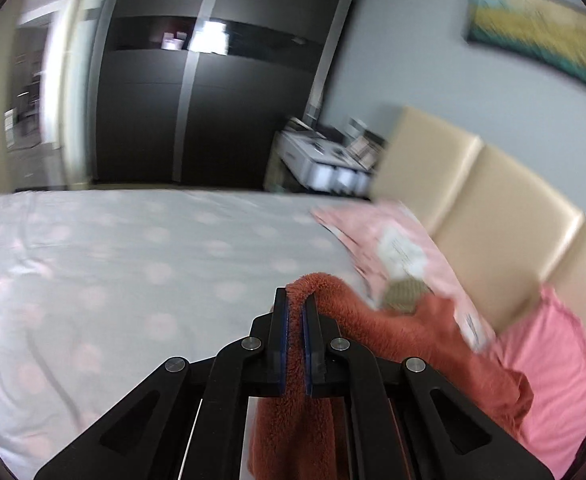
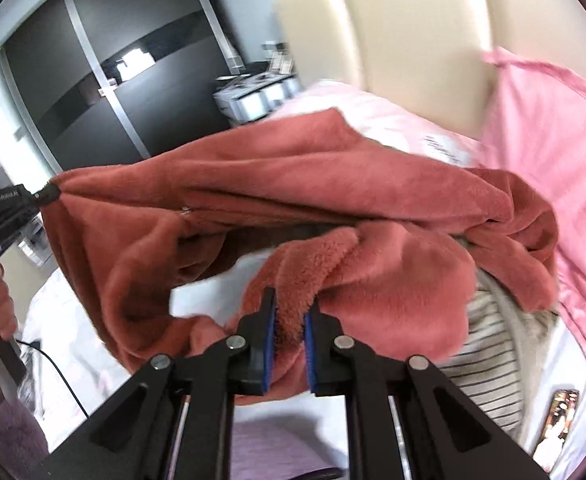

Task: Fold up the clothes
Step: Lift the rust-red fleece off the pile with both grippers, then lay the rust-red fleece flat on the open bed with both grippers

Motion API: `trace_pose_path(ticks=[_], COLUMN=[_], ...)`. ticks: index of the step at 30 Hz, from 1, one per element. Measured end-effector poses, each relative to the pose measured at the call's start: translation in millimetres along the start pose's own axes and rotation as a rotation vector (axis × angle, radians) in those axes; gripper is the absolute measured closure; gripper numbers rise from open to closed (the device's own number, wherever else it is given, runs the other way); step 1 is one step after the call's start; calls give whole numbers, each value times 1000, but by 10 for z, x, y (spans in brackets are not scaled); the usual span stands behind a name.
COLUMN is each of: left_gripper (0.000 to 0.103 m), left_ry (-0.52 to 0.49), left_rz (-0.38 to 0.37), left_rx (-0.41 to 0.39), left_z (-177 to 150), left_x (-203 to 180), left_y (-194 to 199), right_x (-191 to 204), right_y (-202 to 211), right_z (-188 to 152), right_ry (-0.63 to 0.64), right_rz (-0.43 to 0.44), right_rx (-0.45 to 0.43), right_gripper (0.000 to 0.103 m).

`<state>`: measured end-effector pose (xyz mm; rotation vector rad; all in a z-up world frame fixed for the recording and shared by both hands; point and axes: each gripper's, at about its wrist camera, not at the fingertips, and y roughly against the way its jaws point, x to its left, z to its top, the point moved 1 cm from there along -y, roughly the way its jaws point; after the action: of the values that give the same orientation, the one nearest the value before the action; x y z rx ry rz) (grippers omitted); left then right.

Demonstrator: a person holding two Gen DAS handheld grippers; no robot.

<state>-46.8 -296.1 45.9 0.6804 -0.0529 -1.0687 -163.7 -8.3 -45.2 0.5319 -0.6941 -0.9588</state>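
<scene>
A fuzzy rust-red garment (image 2: 333, 184) hangs lifted above the bed, stretched between both grippers. My left gripper (image 1: 295, 300) is shut on one edge of the rust-red garment (image 1: 393, 340), which drapes off to the right. It also shows at the left of the right wrist view (image 2: 47, 194), pinching a corner. My right gripper (image 2: 289, 304) is shut on a bunched fold of the same garment. A striped garment (image 2: 489, 360) lies on the bed under it.
The bed (image 1: 133, 264) has a pale sheet with pink dots. Pink pillows (image 1: 557, 364) lean on a cream headboard (image 1: 493, 200). A dark wardrobe (image 1: 213, 100) and a cluttered nightstand (image 1: 325, 156) stand behind. A phone (image 2: 555, 420) lies on the bed at the right.
</scene>
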Motion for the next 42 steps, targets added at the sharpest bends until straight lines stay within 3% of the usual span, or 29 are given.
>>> trace_pose_path(ticks=[7,11,15,17,23,26,28,30,32,34,38,42], left_gripper=[97,97,97,97,96,94,93,83,56,46,36,31], left_ry=[80,150,184,205,230,260,264,226,180,130,75,49], left_rz=[262,458,590,617,609,559,540,549,550,528,463,468], left_rx=[-154,-215,-148,-60,218,338,378,392,392,376,333,322], left_z=[282,245,-84,-327,-1112,-1390,-1499,-1562,-1584,-1548,-1367,-1168], left_x=[1386,2241,2863,3139,3590,3712,3714,3645,3585,3509,3404,3512], left_y=[1150,1750,2027,1924,1396,1170,1090,1075,1083,1147,1334,1329], right_x=[1100,1835,2502,2726,2768,2525,2354,2225,2123,2077,1984,1872], right_y=[-112,-264,-433,-544,-1090,-1323,-1486,-1573,-1617,-1571,-1359,-1197], right_z=[6,-92,-344,-491,-896,-1049,-1136,-1197,-1234,-1221,-1120,-867], right_ry=[153,246,326,354,379,330,296,272,256,260,279,271], right_rz=[159,245,308,299,213,175,158,165,176,216,284,328], right_rx=[48,80,107,131,299,385,444,487,523,549,540,505], right_gripper=[92,92,92,92,92,92,91,90,88,87,81,70])
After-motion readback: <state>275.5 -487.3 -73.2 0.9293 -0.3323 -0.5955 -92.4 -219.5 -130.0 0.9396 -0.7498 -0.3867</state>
